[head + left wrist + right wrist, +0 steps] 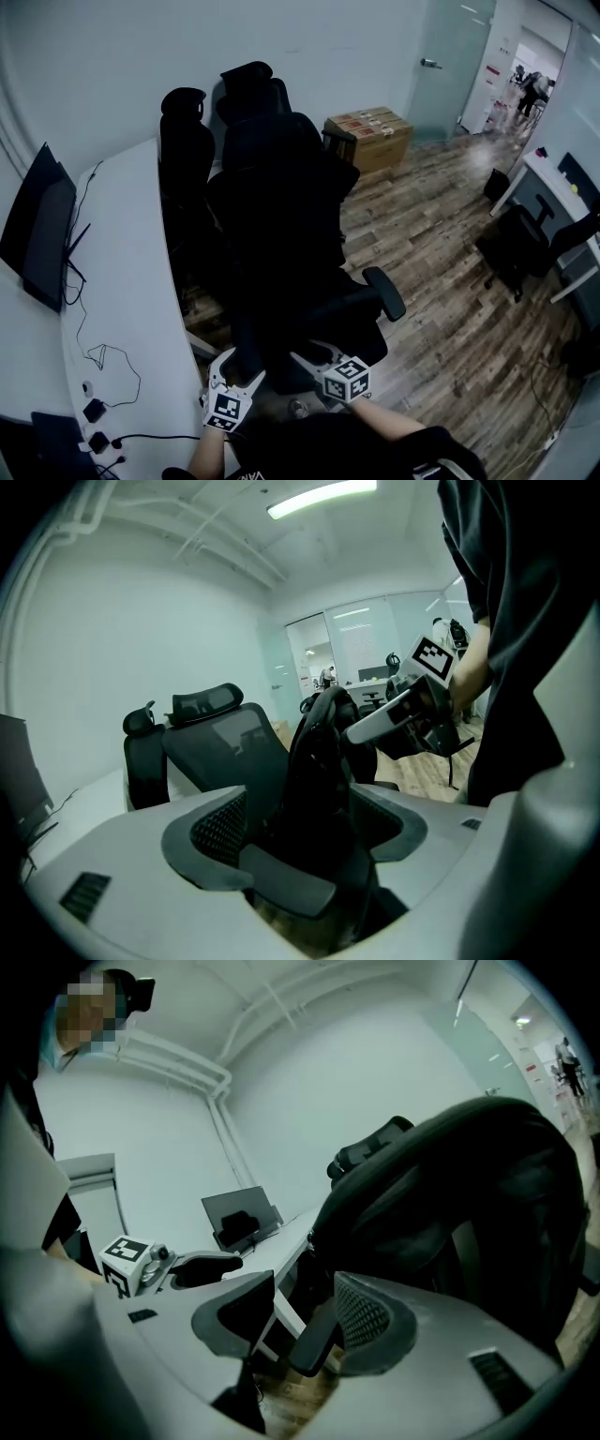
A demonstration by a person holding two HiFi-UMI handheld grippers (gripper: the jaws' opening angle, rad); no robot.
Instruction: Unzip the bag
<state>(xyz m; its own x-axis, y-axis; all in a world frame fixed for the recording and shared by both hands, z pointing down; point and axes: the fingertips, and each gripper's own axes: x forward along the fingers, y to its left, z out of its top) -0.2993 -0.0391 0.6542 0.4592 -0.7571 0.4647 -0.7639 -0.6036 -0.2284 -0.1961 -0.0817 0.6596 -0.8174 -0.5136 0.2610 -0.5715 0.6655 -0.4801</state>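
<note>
A big black bag [281, 216] stands upright on an office chair [384, 292] just in front of me. Both grippers are low at its near side. My left gripper [234, 364] has its jaws spread wide; in the left gripper view [309, 827] a dark upright edge of the bag [323, 761] stands between them, and I see no pad pressing on it. My right gripper [317, 354] is also open [305, 1312]. The bag [450, 1185] bulges to its right, and only a dark bar shows in the gap. No zipper pull is visible.
A white desk [122, 281] runs along the left with a dark monitor [37, 225] and cables [108, 361]. More black chairs [187, 141] stand behind the bag. A cardboard box [370, 136] sits on the wooden floor [450, 281] at the back.
</note>
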